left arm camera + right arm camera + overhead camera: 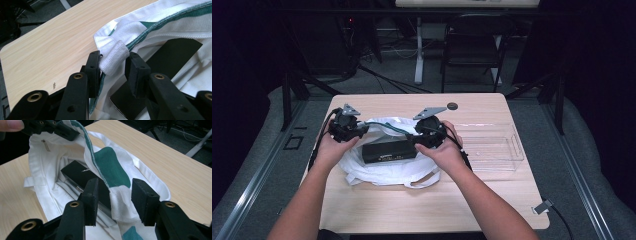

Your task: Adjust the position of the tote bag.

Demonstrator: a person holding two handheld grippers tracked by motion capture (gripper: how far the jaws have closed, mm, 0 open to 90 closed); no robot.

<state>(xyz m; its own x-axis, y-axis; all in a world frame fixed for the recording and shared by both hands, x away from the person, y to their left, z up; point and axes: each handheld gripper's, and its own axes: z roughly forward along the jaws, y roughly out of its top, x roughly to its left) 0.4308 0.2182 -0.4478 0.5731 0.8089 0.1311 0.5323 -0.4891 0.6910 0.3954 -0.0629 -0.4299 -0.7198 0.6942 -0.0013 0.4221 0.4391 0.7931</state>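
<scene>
My left gripper point(113, 66) has its jaws apart around the white handle loop point(114, 58) of the white bag point(392, 167), one jaw touching it. My right gripper point(113, 195) has jaws apart, the bag's green-trimmed rim between them, unpinched. The bag lies mid-surface point(412, 210), nearer the left edge, black box point(389, 150) inside.

The left claw point(113, 72) stands with its two black jaws apart, and a folded white woven strap point(114, 59) of the white cloth bag with green trim point(160, 22) lies between them, against the left jaw. A flat black rectangular box point(160, 67) rests inside the bag. The light wooden bench point(50, 45) lies to the left.
</scene>
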